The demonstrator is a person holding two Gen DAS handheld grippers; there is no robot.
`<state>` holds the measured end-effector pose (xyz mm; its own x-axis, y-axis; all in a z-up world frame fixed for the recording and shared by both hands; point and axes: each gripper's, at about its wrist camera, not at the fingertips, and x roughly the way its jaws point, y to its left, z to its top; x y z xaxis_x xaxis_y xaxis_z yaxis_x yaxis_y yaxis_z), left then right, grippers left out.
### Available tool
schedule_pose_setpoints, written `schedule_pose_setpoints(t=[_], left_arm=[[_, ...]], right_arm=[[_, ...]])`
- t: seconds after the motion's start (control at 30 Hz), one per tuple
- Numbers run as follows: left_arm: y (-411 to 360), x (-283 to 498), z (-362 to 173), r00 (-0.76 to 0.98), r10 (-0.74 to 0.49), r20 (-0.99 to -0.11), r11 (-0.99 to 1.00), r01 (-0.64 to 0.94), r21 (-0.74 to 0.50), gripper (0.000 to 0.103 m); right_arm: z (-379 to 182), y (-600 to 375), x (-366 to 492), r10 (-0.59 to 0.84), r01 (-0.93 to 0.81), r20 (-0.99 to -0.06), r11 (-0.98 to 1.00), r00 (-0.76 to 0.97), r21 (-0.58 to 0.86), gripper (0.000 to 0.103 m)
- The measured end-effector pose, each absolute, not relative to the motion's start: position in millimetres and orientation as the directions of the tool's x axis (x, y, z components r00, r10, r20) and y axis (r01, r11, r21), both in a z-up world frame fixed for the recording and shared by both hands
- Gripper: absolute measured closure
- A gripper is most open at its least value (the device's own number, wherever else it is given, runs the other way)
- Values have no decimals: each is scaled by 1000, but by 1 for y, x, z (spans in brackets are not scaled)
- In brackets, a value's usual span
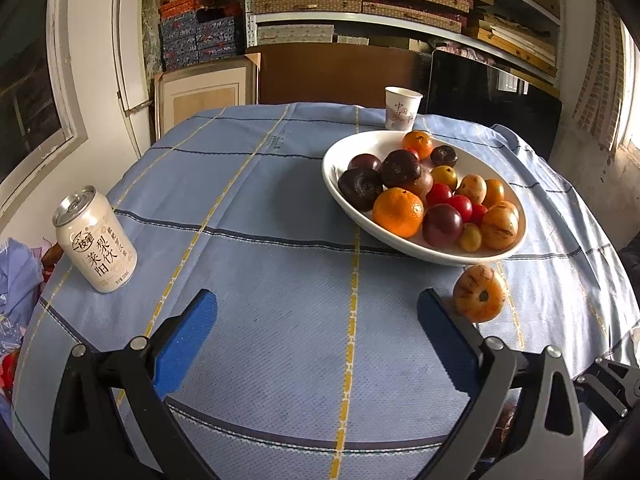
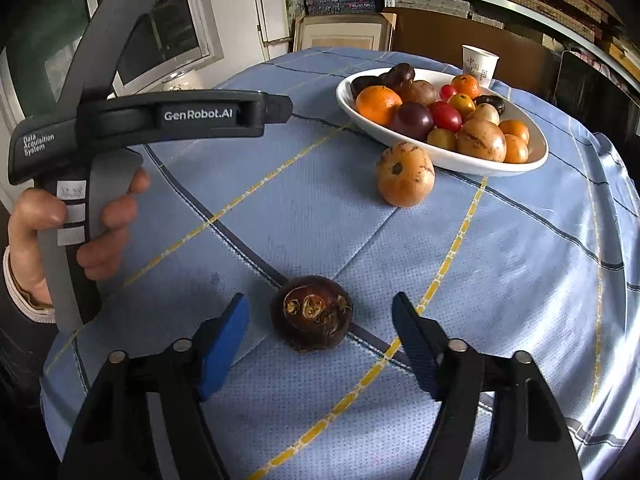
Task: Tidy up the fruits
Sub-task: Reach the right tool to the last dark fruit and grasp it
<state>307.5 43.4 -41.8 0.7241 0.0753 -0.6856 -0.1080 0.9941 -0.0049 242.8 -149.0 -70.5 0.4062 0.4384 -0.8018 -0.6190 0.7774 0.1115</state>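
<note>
A white oval bowl (image 1: 362, 147) (image 2: 452, 159) holds several oranges, dark purple fruits, red tomatoes and yellow striped fruits. One striped orange-yellow fruit (image 1: 479, 294) (image 2: 405, 174) lies on the blue cloth just in front of the bowl. A dark brown round fruit (image 2: 312, 314) sits on the cloth between the blue pads of my right gripper (image 2: 320, 301); the jaws stand open and clear of it on both sides. My left gripper (image 1: 319, 299) is open and empty, with the striped fruit just beyond its right finger (image 1: 442, 328).
A drink can (image 1: 96, 240) stands at the table's left edge. A paper cup (image 1: 401, 107) (image 2: 479, 65) stands behind the bowl. In the right wrist view a hand (image 2: 108, 220) holds the left gripper's handle (image 2: 64, 216) at the left. Shelves of boxes rise behind the table.
</note>
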Motion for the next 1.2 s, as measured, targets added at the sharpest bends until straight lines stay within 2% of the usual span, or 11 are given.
schedule_pose_setpoints(t=[0.2,0.4,0.57,0.67,0.73,0.9,1.07,1.2], left_arm=[[43,308,-43,719,73,-691,994,-108,-7,5],[44,308,-43,715,75,-695,994,-112,-7,4],[45,309,-43,716,78,-694,994,-112,-4,4],[46,310,-44,714,81,-696,993,-114,-2,5],[46,311,-45,711,86,-698,993,-117,2,4],[45,312,-47,706,86,-703,993,-114,7,4],[35,313,-52,697,74,-714,997,-79,26,5],[22,312,-57,685,10,-728,1000,-7,7,5]], right_arm=[[-74,-147,241,424,-621,-813,777,400,100,36],[-76,-145,241,415,-621,-818,779,399,92,46],[-76,-144,242,411,-620,-818,780,403,87,47],[-77,-143,242,406,-626,-819,777,406,75,52],[-76,-142,240,411,-635,-818,769,403,74,60],[-73,-146,239,415,-622,-811,779,412,83,60],[-64,-172,256,410,-516,-783,846,468,135,60],[-62,-192,270,383,-436,-771,887,509,152,60]])
